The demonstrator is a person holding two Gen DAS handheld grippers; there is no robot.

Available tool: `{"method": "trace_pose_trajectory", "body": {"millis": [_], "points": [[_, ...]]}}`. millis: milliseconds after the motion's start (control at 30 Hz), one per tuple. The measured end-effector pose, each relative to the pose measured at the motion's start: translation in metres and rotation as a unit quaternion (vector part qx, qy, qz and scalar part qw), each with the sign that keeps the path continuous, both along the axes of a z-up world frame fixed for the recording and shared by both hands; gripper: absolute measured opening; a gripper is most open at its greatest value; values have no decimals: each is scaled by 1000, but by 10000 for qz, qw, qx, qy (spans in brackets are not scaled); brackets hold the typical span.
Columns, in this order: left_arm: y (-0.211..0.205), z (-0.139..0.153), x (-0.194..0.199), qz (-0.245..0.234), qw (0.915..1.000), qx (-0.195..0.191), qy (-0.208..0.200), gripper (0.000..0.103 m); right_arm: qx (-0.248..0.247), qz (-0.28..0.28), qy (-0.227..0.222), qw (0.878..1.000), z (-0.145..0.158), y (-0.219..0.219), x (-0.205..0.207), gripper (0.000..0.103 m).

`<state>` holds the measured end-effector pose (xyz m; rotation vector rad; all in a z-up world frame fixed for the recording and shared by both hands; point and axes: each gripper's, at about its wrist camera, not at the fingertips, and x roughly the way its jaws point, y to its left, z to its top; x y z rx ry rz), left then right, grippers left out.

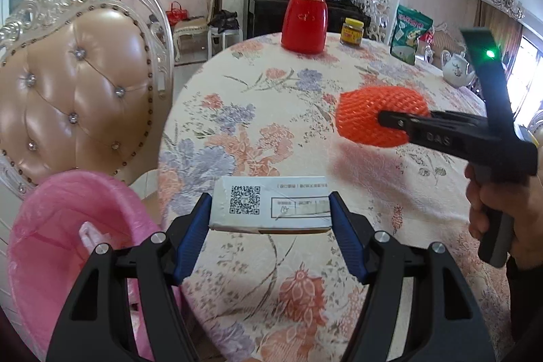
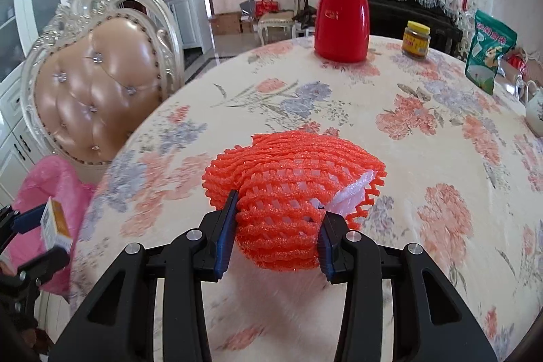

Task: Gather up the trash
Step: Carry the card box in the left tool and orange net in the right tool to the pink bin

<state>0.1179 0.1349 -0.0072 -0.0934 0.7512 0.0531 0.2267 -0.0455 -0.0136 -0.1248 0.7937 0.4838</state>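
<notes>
Ahead of the jaws a round table [image 2: 339, 111] wears a floral cloth. Left of them stands a tufted chair [image 2: 98, 83]; beyond, a lace-draped dark piano [image 1: 305, 12] against pale patterned walls.

A flask [image 2: 341, 17] is standing at the far side of the table [image 2: 424, 165] with a jar [image 2: 415, 39] just to its right and a pouch [image 2: 490, 51] farther right, while a chair [image 2: 98, 83] is sitting to the table's left, a lined bin [image 1: 61, 226] lying before it.

Glossy red flask [image 2: 341, 19], spongy foam net [image 2: 292, 189], paper box [image 1: 271, 204]
</notes>
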Motion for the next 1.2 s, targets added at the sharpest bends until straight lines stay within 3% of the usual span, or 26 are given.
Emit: {"method": "trace_pose_trajectory", "body": {"millis": [533, 1200], "points": [[42, 34, -80, 561, 9975, 75, -431, 67, 168, 423, -317, 9985, 41, 24, -86, 40], [115, 48, -150, 1281, 9898, 156, -599, 67, 163, 1144, -520, 9919, 66, 103, -141, 40]]}}
